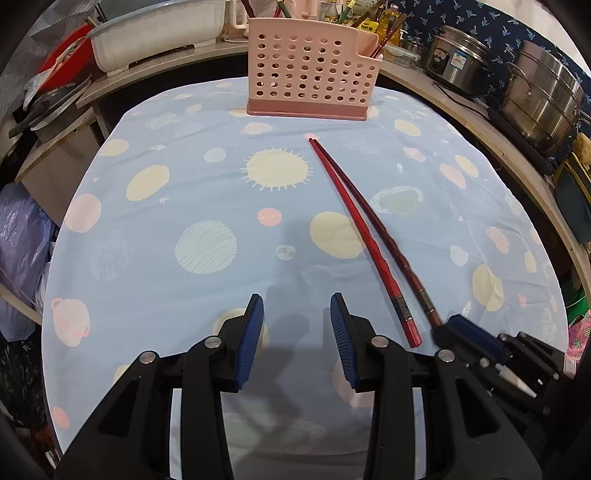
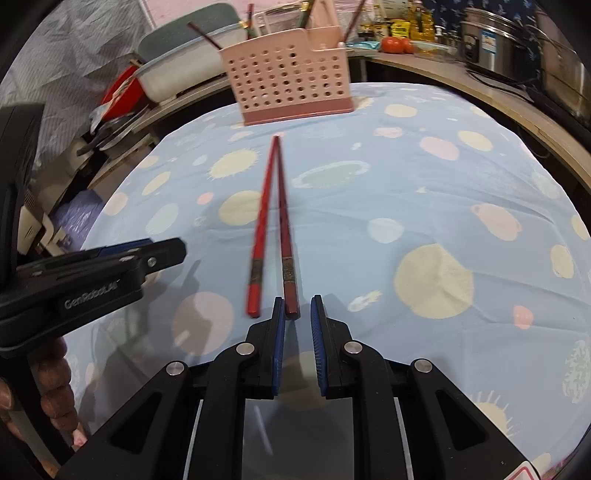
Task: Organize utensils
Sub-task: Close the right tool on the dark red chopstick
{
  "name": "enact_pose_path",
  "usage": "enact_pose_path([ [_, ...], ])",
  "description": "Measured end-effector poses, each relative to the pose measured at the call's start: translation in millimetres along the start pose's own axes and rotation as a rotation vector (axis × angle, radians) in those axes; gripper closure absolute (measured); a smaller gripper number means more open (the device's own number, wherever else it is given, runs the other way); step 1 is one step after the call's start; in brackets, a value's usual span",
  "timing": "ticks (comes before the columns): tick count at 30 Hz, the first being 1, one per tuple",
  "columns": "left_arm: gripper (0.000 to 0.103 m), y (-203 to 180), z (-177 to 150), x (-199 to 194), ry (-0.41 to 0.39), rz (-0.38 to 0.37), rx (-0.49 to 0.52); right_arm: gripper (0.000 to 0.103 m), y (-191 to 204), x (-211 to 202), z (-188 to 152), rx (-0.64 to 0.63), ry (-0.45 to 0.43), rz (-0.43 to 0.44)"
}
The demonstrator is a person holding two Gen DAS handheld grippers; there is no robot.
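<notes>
Two red chopsticks lie on the blue planet-print tablecloth, tips together and pointing at a pink perforated utensil holder (image 1: 312, 66) at the table's far side. The brighter chopstick (image 1: 364, 242) lies left of the darker one (image 1: 384, 236). My left gripper (image 1: 297, 317) is open and empty, left of their handle ends. My right gripper (image 2: 298, 314) is open, its pads either side of the darker chopstick's (image 2: 284, 225) handle end; the brighter one (image 2: 262, 225) lies just left. The holder (image 2: 291, 79) shows ahead in the right wrist view.
Steel pots (image 1: 535, 96) stand on a counter to the right. A white basin (image 1: 159, 33) and red items sit at the back left. Bottles and other chopsticks stand behind the holder. The left gripper's body (image 2: 92, 280) shows at left in the right wrist view.
</notes>
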State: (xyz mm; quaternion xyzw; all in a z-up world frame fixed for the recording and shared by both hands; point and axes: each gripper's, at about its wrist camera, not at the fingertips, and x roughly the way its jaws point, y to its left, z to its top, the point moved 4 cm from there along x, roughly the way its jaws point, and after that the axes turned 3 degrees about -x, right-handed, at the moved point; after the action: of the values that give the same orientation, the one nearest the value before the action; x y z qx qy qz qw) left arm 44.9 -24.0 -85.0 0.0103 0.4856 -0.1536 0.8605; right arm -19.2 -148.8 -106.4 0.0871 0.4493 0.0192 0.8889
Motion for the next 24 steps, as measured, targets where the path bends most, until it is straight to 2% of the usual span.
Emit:
enact_pose_path([
  [13,0.066,-11.4,2.1,2.6,0.012,-0.013,0.019,0.088,8.4,17.3,17.8,-0.040,-0.003,-0.005],
  [17,0.066,-13.7,4.0,2.8,0.012,-0.018,0.021,0.095,2.8,16.1,18.4,-0.035,-0.004,-0.013],
  [24,0.054,-33.7,7.6,3.5,0.008,-0.048,0.051,0.095,-19.5,0.3,17.0,0.029,-0.026,-0.038],
])
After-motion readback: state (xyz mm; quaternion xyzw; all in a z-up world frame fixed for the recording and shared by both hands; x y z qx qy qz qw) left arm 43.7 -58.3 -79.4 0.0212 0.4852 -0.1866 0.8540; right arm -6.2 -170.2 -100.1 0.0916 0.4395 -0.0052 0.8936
